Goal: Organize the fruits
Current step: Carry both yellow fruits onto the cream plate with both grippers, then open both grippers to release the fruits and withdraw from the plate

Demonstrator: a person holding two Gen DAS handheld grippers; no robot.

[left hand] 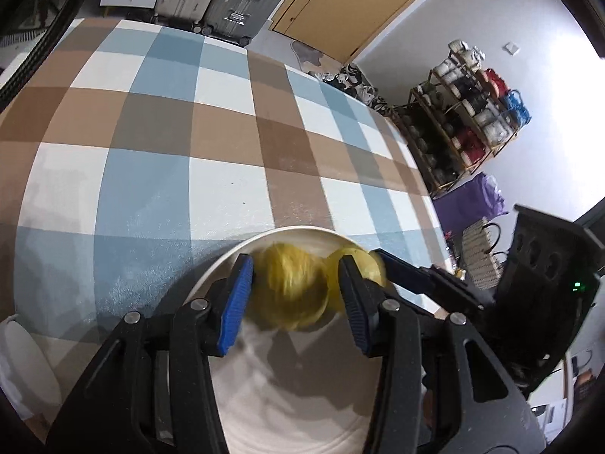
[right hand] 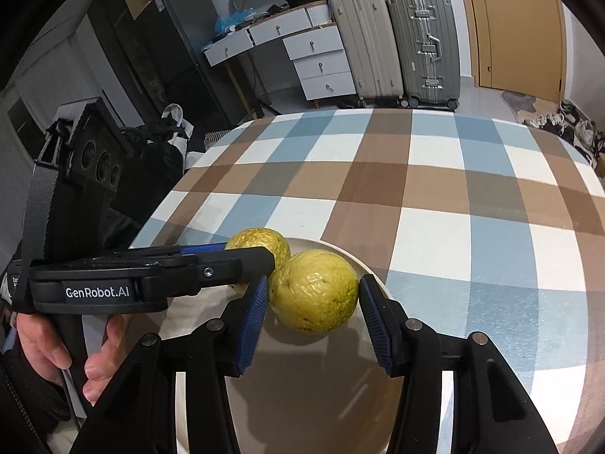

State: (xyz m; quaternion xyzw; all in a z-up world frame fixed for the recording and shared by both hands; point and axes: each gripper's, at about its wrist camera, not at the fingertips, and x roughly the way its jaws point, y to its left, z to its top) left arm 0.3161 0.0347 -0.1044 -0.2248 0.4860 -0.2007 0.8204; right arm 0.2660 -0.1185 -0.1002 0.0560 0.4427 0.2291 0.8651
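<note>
Both tongs (right hand: 314, 299) angled down, each gripping fruit (right hand: 315, 290).

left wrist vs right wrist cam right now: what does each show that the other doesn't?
Left wrist only: a shoe rack by the wall and a purple bag.
Right wrist only: white drawers, a dark cabinet, and the hand holding the left gripper.
Both: two yellow fruits over a white plate, the checked tablecloth, suitcases, a wooden door.

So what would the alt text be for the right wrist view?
The right gripper clasps a yellow-green fruit over a white plate on a checked tablecloth. The left gripper holds a second fruit beside it.
</note>
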